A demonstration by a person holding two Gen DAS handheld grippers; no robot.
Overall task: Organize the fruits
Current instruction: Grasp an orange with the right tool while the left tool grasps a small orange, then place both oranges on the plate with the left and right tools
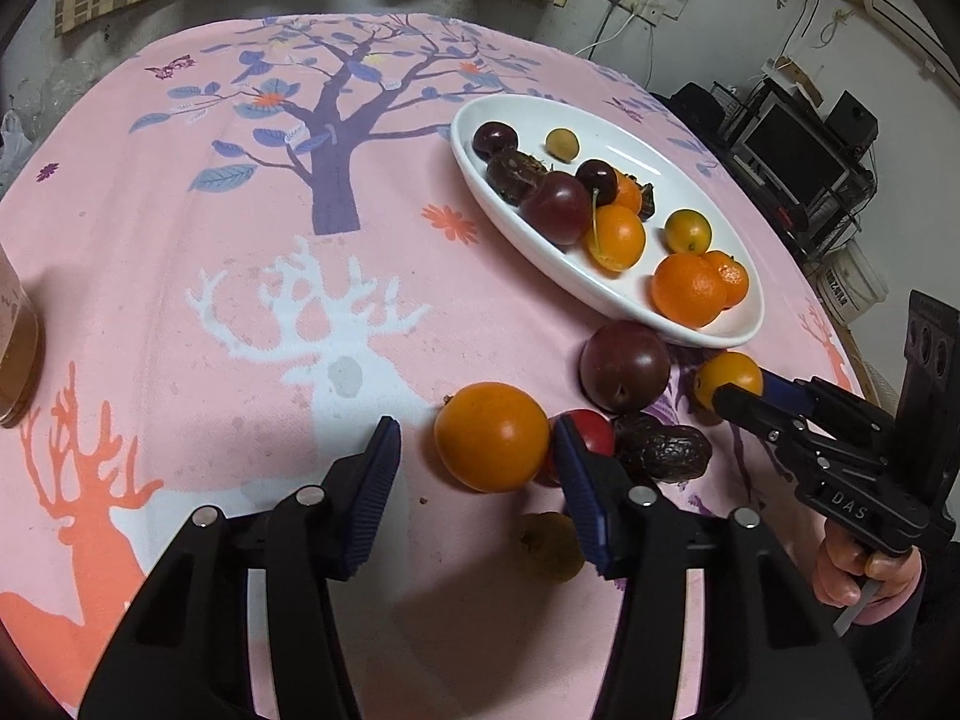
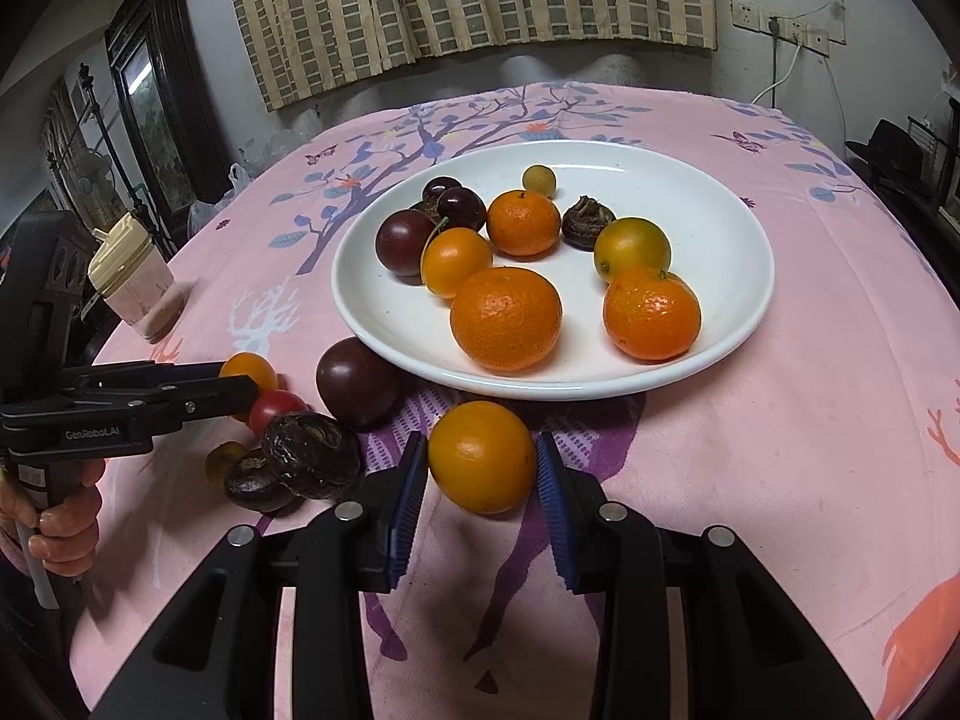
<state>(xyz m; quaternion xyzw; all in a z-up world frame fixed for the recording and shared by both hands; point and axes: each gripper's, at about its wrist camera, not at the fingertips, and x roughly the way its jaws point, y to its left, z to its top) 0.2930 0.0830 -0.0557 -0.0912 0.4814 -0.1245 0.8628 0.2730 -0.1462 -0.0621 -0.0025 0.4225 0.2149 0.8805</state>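
A white plate (image 2: 732,324) (image 1: 540,246) holds several oranges, plums, cherries and dark dried fruits. In front of it on the cloth lie a plum (image 2: 358,382) (image 1: 624,366), a red cherry tomato (image 2: 276,411) (image 1: 591,429), dark dried fruits (image 2: 312,456) (image 1: 660,450) and small yellow-brown fruits. My right gripper (image 2: 482,468) (image 1: 729,387) is open, its jaws on either side of a yellow-orange fruit (image 2: 482,457) (image 1: 728,375) on the cloth; contact is unclear. My left gripper (image 1: 474,450) (image 2: 249,381) is open beside an orange fruit (image 1: 491,437) (image 2: 247,369).
A pink printed tablecloth (image 1: 210,312) covers the table. A lidded jar (image 2: 135,276) stands at the table's left edge. Shelves with electronics (image 1: 798,162) and a white bucket (image 1: 852,285) stand beyond the right edge. A curtain (image 2: 468,6) hangs behind the table.
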